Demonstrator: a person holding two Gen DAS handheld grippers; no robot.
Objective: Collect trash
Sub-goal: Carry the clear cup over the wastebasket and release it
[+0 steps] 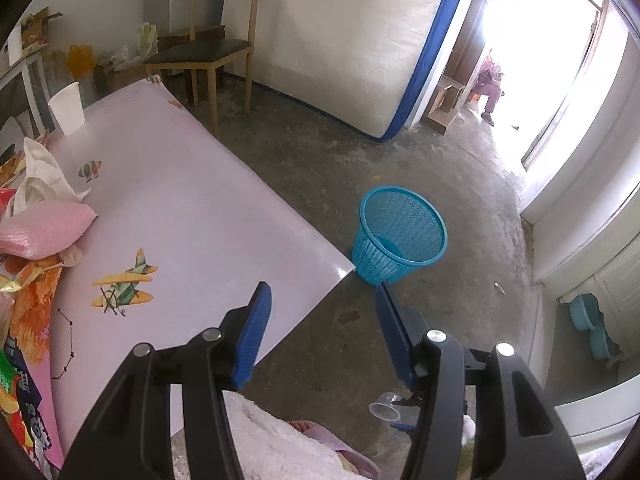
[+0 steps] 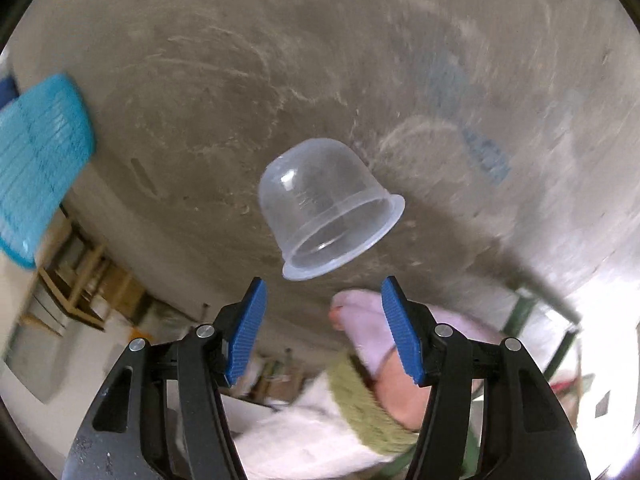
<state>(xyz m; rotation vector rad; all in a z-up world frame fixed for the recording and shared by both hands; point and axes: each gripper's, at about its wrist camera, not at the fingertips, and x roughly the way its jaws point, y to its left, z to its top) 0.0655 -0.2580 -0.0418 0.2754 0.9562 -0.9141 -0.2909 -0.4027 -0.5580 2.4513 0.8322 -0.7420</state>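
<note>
A clear plastic cup [image 2: 330, 210] lies tilted on the concrete floor just ahead of my right gripper [image 2: 323, 292], which is open and empty above it. The cup also shows small in the left wrist view [image 1: 384, 406], below my left gripper [image 1: 323, 296], which is open and empty over the table's corner. A blue mesh wastebasket [image 1: 398, 234] stands on the floor beyond the table corner; it shows blurred at the left edge of the right wrist view [image 2: 38, 164]. Snack wrappers [image 1: 24, 308], a pink bag [image 1: 44, 228], crumpled white paper [image 1: 40, 176] and a white paper cup [image 1: 68, 108] sit on the pink table [image 1: 192, 216].
A wooden chair [image 1: 212, 48] stands behind the table. A mattress [image 1: 344, 40] leans on the wall. A bright doorway [image 1: 540, 52] is at the right. The person's slippered foot [image 2: 368, 336] is beside the right gripper.
</note>
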